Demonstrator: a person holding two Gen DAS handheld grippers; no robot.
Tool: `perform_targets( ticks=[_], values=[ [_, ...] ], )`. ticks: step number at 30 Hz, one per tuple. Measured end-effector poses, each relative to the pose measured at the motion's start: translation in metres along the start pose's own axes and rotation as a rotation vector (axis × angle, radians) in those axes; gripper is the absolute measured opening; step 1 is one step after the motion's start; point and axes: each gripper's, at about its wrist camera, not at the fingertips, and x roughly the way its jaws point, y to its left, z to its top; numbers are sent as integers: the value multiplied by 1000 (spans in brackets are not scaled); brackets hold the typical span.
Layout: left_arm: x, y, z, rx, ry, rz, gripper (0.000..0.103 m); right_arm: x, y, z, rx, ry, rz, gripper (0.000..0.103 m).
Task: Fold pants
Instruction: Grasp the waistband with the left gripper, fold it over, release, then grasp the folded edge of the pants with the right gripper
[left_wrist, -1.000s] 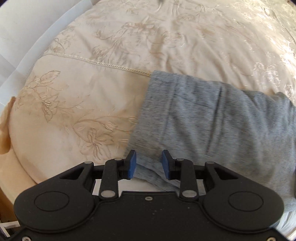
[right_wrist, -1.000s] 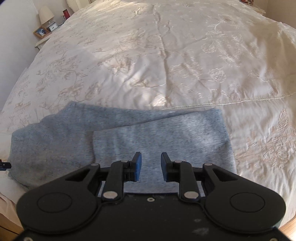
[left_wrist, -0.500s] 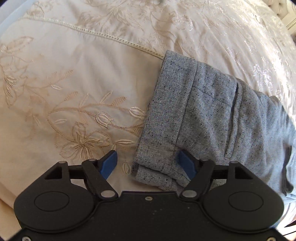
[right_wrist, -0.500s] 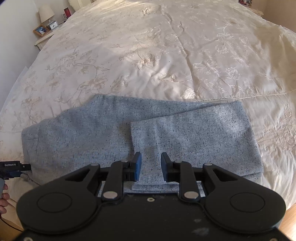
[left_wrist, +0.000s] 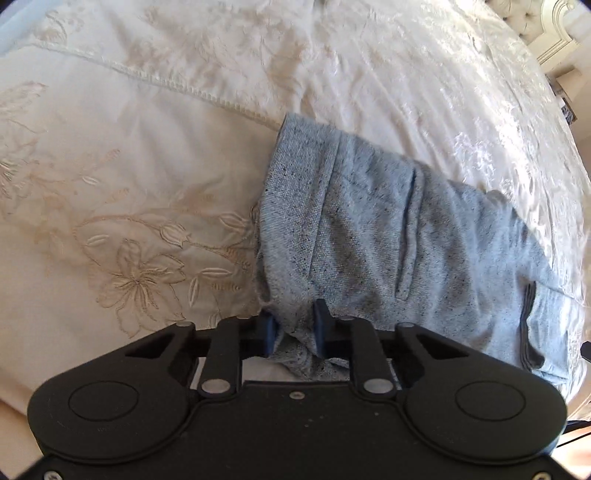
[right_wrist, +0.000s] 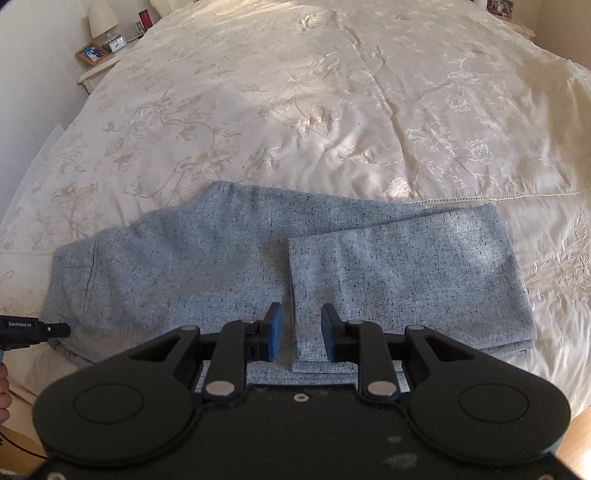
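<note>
Left gripper (left_wrist: 293, 330), spread wide a moment ago, now closing on the waistband corner of the grey pants (right_wrist: 229, 266) lying half-folded on the bedspread (right_wrist: 295, 92); right gripper (right_wrist: 298, 332) hovers part-open, empty — next fold likely imminent.

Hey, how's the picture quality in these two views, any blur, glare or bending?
Left wrist view: slightly soft, pants fuzzy at the top edge, sun glare on the bedspread at right, edges bowed by the fisheye. Right wrist view: sharper, dappled sun and shadow on the bedspread, pants in even shade, bed sides curve.
</note>
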Motion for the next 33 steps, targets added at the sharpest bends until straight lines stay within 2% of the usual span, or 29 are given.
perform_targets(
  ticks=[4,10,15,21,25,27,31,33],
  values=[
    [-32,-20,-2,31,-76,28,19,-1,-9,0,3,-4,13,25],
    [-68,-79,-3,100,-181,75,19,3,-34,-2,5,6,47,25],
    [-83,-154,-17,191,-270,121,18,1,-71,-2,-4,0,92,25],
    [-76,-259,-41,303,-318,76,17,-3,-136,2,-10,-9,117,25],
    [-39,-321,-63,351,-264,0,17,-2,-175,2,-12,-6,115,25],
    [-9,-345,-76,367,-203,-54,6,-1,-192,2,-13,-1,114,25],
    [50,-378,-100,380,-36,-61,6,-3,-211,1,-23,2,120,25],
    [60,-385,-111,385,5,-50,7,-2,-216,1,-26,9,132,26]
  ],
)
